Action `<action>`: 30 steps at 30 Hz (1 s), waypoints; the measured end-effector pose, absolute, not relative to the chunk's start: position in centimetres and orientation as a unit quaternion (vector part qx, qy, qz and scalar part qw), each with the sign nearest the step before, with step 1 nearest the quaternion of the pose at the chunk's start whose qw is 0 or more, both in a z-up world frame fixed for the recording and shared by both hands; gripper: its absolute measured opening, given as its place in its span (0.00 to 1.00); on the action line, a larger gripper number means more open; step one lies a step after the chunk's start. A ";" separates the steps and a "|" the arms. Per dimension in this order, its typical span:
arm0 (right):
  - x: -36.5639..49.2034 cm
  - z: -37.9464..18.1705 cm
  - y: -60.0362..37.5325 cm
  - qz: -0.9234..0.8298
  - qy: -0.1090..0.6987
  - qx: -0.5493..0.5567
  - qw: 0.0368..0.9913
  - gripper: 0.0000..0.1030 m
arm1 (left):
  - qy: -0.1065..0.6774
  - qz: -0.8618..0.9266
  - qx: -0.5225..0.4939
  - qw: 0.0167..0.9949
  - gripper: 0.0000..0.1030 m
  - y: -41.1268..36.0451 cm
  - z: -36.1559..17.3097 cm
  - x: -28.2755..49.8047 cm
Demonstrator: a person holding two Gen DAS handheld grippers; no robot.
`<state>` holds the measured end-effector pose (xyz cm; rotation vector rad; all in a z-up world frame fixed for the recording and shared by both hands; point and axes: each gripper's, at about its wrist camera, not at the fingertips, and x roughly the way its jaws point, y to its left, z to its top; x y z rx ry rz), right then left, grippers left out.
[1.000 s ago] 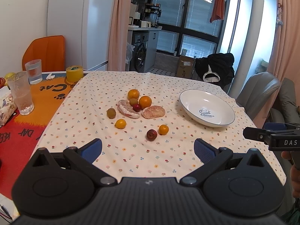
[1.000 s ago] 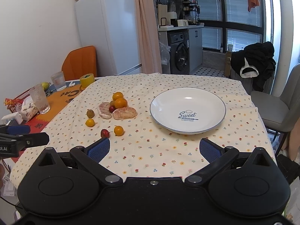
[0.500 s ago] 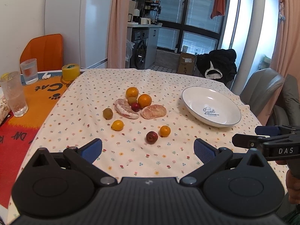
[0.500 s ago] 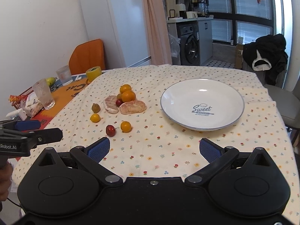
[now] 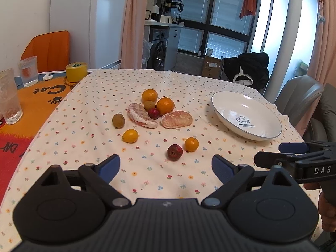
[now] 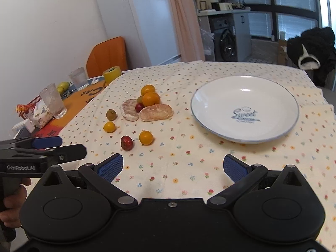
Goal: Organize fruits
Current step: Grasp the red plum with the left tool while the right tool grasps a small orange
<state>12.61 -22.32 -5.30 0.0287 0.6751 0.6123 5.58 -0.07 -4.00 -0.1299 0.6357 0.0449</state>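
Fruit cluster mid-tabletop (image 5: 88, 130): two oranges (image 5: 165, 106) at rear, two peeled citrus halves (image 5: 176, 119) in front. Kiwi (image 5: 118, 121) left of cluster, kumquat (image 5: 130, 135) nearer. Small red fruit (image 5: 175, 152) and small orange (image 5: 191, 144) side by side, nearest the tongs. Plate (image 5: 222, 107) to the right, well apart from the fruit. Two glasses (image 5: 9, 99) and a tape roll (image 5: 76, 71) at far left.

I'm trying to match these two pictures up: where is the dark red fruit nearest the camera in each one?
Left wrist view: dark red fruit sits low and central, just left of a small orange fruit.
Right wrist view: it lies lower left of centre, again left of that orange fruit.
Shared landmark: the white plate.
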 end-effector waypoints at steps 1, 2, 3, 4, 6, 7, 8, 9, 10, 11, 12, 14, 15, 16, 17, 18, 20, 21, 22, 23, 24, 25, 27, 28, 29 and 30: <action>12.7 -5.3 -22.1 0.301 0.324 0.012 0.897 1.00 | 0.312 0.021 -0.063 0.948 0.88 -0.1 -4.1 5.8; 12.8 -5.4 -22.0 0.307 0.323 0.011 0.895 1.00 | 0.312 0.021 -0.063 0.948 0.87 -0.1 -4.2 6.0; 13.1 -5.5 -21.9 0.310 0.323 0.009 0.894 1.00 | 0.312 0.021 -0.064 0.948 0.86 0.0 -4.4 6.2; 13.3 -5.5 -21.8 0.312 0.323 0.009 0.894 0.99 | 0.313 0.020 -0.067 0.947 0.84 0.1 -4.5 6.5; 13.9 -5.8 -21.7 0.314 0.326 0.010 0.892 0.98 | 0.316 0.016 -0.079 0.945 0.76 0.3 -4.8 7.0; 14.1 -5.9 -21.6 0.314 0.327 0.009 0.891 0.96 | 0.319 0.015 -0.084 0.944 0.71 0.4 -5.0 7.3; 14.4 -6.0 -21.5 0.315 0.328 0.007 0.890 0.92 | 0.322 0.015 -0.087 0.943 0.69 0.5 -5.2 7.6; 14.6 -6.1 -21.3 0.318 0.328 0.005 0.889 0.91 | 0.324 0.015 -0.088 0.942 0.68 0.5 -5.4 7.9; 14.9 -6.2 -21.2 0.320 0.329 0.004 0.888 0.90 | 0.325 0.016 -0.089 0.941 0.66 0.6 -5.6 8.1; 15.1 -6.3 -21.1 0.322 0.330 0.003 0.887 0.89 | 0.326 0.017 -0.091 0.941 0.65 0.6 -5.8 8.3; 15.3 -6.4 -20.9 0.323 0.331 0.001 0.887 0.88 | 0.327 0.017 -0.092 0.940 0.65 0.6 -6.0 8.6; 15.9 -6.7 -20.7 0.325 0.333 -0.001 0.885 0.83 | 0.330 0.018 -0.095 0.939 0.60 0.6 -6.3 9.0; 16.1 -6.8 -20.5 0.328 0.335 -0.001 0.883 0.82 | 0.333 0.018 -0.095 0.938 0.59 0.6 -6.5 9.3; 16.3 -6.9 -20.4 0.332 0.337 -0.001 0.881 0.79 | 0.336 0.018 -0.095 0.937 0.55 0.6 -6.8 9.6; 16.6 -7.1 -20.2 0.335 0.338 -0.002 0.879 0.76 | 0.339 0.017 -0.094 0.936 0.52 0.6 -6.9 9.9; 16.8 -7.2 -20.1 0.337 0.341 -0.003 0.878 0.75 | 0.342 0.017 -0.094 0.935 0.51 0.6 -7.1 10.1; 17.4 -7.5 -19.8 0.341 0.347 -0.001 0.874 0.70 | 0.345 0.016 -0.096 0.933 0.47 0.6 -7.4 10.6; 17.7 -7.6 -19.7 0.343 0.350 -0.001 0.872 0.69 | 0.346 0.016 -0.099 0.933 0.46 0.7 -7.6 10.9; 17.9 -7.8 -19.6 0.346 0.354 -0.001 0.869 0.66 | 0.347 0.016 -0.100 0.932 0.44 0.7 -7.7 11.1; 18.1 -7.9 -19.5 0.348 0.355 -0.001 0.868 0.64 | 0.348 0.017 -0.100 0.932 0.43 0.8 -7.8 11.3; 18.3 -8.1 -19.3 0.349 0.356 -0.001 0.867 0.63 | 0.350 0.017 -0.100 0.931 0.42 0.8 -7.9 11.6; 18.5 -8.2 -19.2 0.350 0.358 -0.001 0.865 0.62 | 0.352 0.017 -0.101 0.930 0.42 0.8 -8.1 11.8; 18.8 -8.4 -18.9 0.355 0.361 0.001 0.862 0.61 | 0.356 0.016 -0.104 0.928 0.41 0.8 -8.3 12.4; 18.9 -8.5 -18.8 0.357 0.361 0.000 0.862 0.61 | 0.357 0.015 -0.103 0.928 0.41 0.8 -8.4 12.6; 19.1 -8.6 -18.6 0.357 0.361 -0.002 0.862 0.61 | 0.357 0.014 -0.103 0.928 0.41 0.7 -8.5 12.8; 19.2 -8.6 -18.5 0.358 0.361 -0.004 0.861 0.60 | 0.359 0.013 -0.103 0.928 0.41 0.7 -8.6 12.9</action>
